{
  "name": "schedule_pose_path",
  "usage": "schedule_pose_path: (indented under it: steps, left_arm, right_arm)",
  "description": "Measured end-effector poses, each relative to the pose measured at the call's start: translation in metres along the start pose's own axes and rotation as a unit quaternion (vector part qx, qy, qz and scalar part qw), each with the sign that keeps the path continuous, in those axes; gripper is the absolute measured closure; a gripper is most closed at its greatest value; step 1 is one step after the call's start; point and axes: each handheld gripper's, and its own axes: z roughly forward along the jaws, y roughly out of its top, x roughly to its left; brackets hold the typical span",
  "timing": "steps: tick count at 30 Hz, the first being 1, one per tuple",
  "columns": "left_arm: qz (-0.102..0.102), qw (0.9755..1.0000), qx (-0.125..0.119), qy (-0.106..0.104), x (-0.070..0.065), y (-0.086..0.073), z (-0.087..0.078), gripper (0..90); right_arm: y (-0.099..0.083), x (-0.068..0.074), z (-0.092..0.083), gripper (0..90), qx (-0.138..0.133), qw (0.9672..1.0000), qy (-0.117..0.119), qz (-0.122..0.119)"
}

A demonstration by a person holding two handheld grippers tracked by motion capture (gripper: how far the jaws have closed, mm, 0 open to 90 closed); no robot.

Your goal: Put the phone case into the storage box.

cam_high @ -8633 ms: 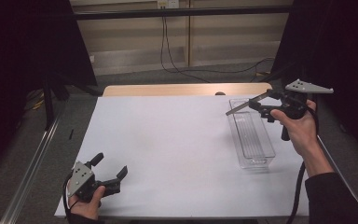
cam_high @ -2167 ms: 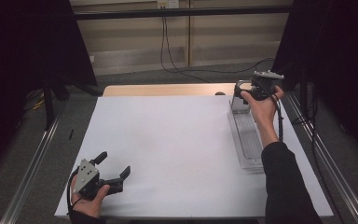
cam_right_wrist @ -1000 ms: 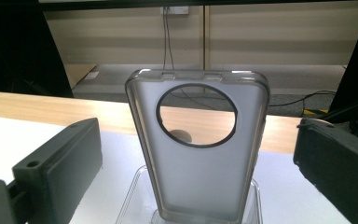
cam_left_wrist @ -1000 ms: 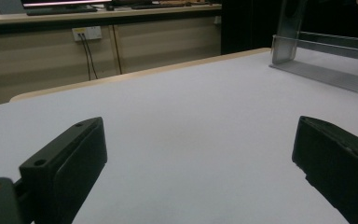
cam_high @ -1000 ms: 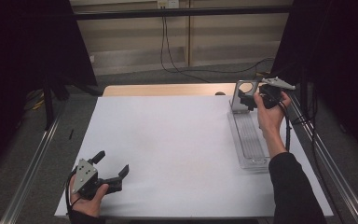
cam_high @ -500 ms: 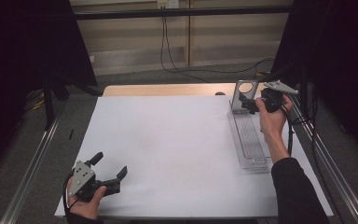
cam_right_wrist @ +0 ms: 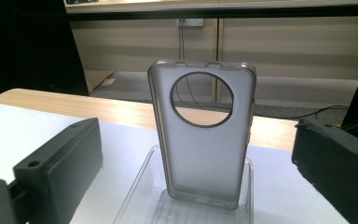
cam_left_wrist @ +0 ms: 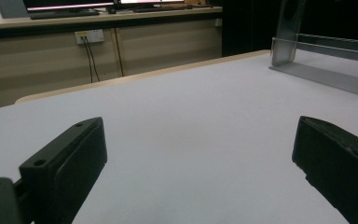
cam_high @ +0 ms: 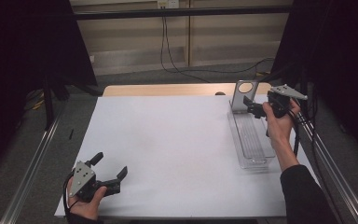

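We see a grey phone case (cam_right_wrist: 203, 135) with a round hole standing upright at the far end of a clear tray (cam_high: 251, 161), on the right side of the white desk (cam_high: 168, 140). Our right tongs (cam_high: 253, 108) are wide apart just beside the case, holding nothing. Our left tongs (cam_high: 109, 171) rest at the near left corner, also wide and empty.

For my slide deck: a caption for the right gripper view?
Phone case standing upright at the end of a clear tray, framed between the open right tool.
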Motion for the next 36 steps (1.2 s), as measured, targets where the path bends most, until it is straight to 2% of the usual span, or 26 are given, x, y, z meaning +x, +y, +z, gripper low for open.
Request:
schedule_pose_path:
  steps: [6,7,10,14,17,19,20,23,26,33,36]
  left_arm:
    - [-0.010,0.9999,0.004,0.008,0.002,-0.002,0.003,3.1]
    - [-0.017,0.9998,0.003,0.006,0.002,-0.002,0.004,3.1]
    - [-0.010,0.9998,-0.002,0.017,0.004,0.000,0.005,3.6]
    - [-0.014,0.9998,0.000,0.015,0.003,0.000,0.007,3.6]
    - [-0.008,0.9998,0.000,0.016,0.002,0.000,0.005,3.6]
    - [-0.012,0.9998,-0.005,0.013,0.001,0.000,0.002,3.6]
    - [-0.004,0.9999,-0.004,0.014,0.002,0.000,0.000,3.6]
    - [-0.012,0.9998,-0.012,0.014,0.002,0.001,-0.004,3.6]
    - [-0.008,0.9997,-0.013,0.019,0.003,0.001,-0.005,3.6]
    - [-0.017,0.9995,-0.019,0.021,0.004,0.001,-0.005,3.7]
    - [-0.015,0.9996,-0.018,0.018,0.003,0.001,-0.005,3.7]
  right_arm:
    - [-0.005,0.002,-0.008,1.2,-0.009,0.9998,0.019,-0.001]
    - [-0.006,0.003,-0.009,1.3,-0.008,0.9997,0.021,-0.004]
    - [-0.008,0.003,-0.014,1.2,-0.013,0.9994,0.029,-0.013]
    - [-0.012,0.002,-0.021,1.0,-0.020,0.9989,0.040,-0.014]
    - [-0.016,0.001,-0.026,1.0,-0.026,0.9987,0.043,-0.008]
    - [-0.018,0.003,-0.030,1.0,-0.030,0.9984,0.045,-0.014]
    - [-0.019,0.003,-0.032,1.0,-0.033,0.9984,0.045,-0.013]
    - [-0.020,0.006,-0.039,1.0,-0.039,0.9981,0.046,-0.017]
    - [-0.021,0.011,-0.047,1.0,-0.040,0.9977,0.049,-0.025]
    - [-0.025,0.017,-0.061,0.0,-0.050,0.9967,0.055,-0.034]
    - [-0.030,0.017,-0.067,0.5,-0.056,0.9962,0.059,-0.030]
